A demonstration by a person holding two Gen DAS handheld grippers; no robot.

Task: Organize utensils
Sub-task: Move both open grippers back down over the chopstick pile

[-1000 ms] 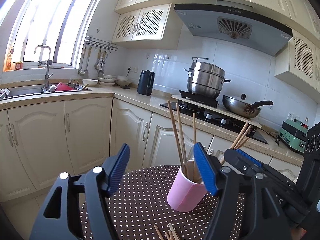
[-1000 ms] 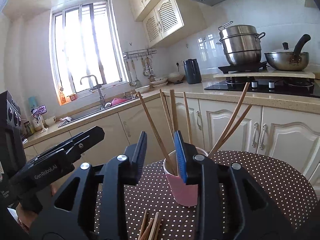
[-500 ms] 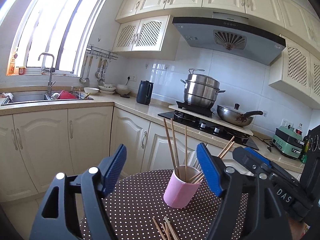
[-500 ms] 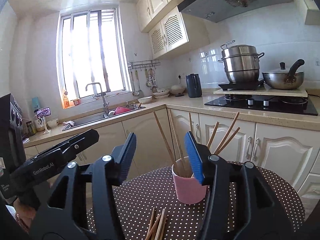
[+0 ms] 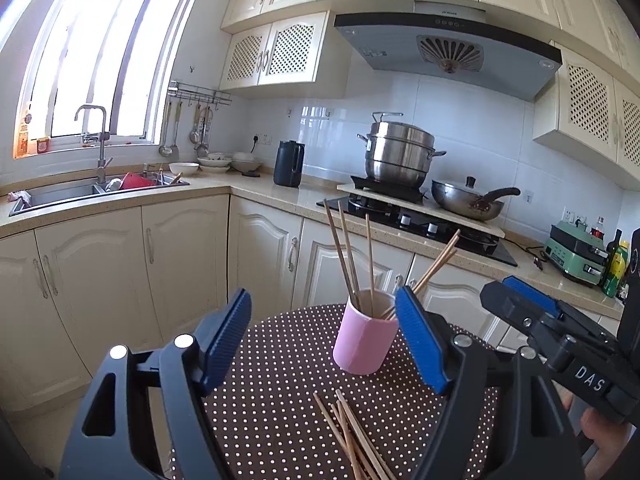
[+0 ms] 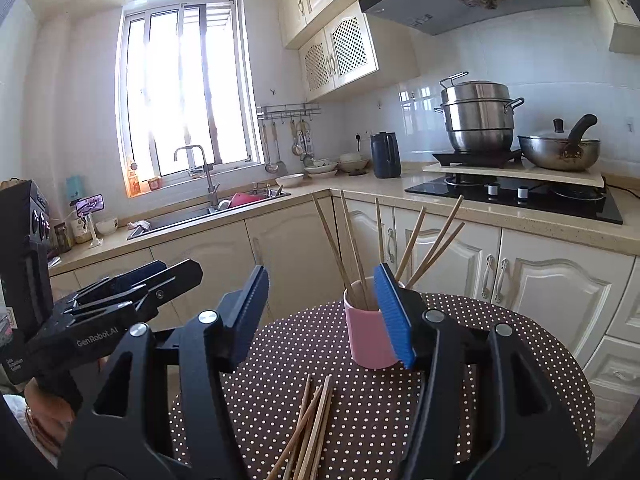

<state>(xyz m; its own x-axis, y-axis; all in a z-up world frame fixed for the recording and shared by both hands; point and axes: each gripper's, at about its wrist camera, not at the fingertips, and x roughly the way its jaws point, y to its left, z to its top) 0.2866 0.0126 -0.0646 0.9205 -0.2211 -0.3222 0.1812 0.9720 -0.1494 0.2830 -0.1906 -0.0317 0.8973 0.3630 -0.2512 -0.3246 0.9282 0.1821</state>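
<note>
A pink cup (image 5: 362, 344) (image 6: 366, 340) stands on a round brown dotted table (image 5: 280, 380) (image 6: 500, 340) and holds several wooden chopsticks (image 5: 348, 256) (image 6: 344, 248) that lean outward. More loose chopsticks (image 5: 352, 436) (image 6: 312, 420) lie in a bundle on the table, nearer to me than the cup. My left gripper (image 5: 322, 304) is open and empty, hovering short of the cup. My right gripper (image 6: 320, 280) has its jaws opening with nothing between them; its right finger overlaps the cup in that view. Each gripper also shows in the other's view, the right gripper (image 5: 532, 312) and the left gripper (image 6: 160, 276).
Cream cabinets (image 5: 180, 264) stand just beyond the table's far edge. On the counter are a sink (image 5: 80, 192), a dark kettle (image 5: 289, 163), and a stove with a steel pot (image 5: 400, 156) and a wok (image 5: 468, 200). A hand (image 5: 600, 436) holds the right gripper.
Both grippers have drawn back from the cup, which now looks smaller and farther off. The right jaws have widened. More of the loose chopsticks now shows at the bottom.
</note>
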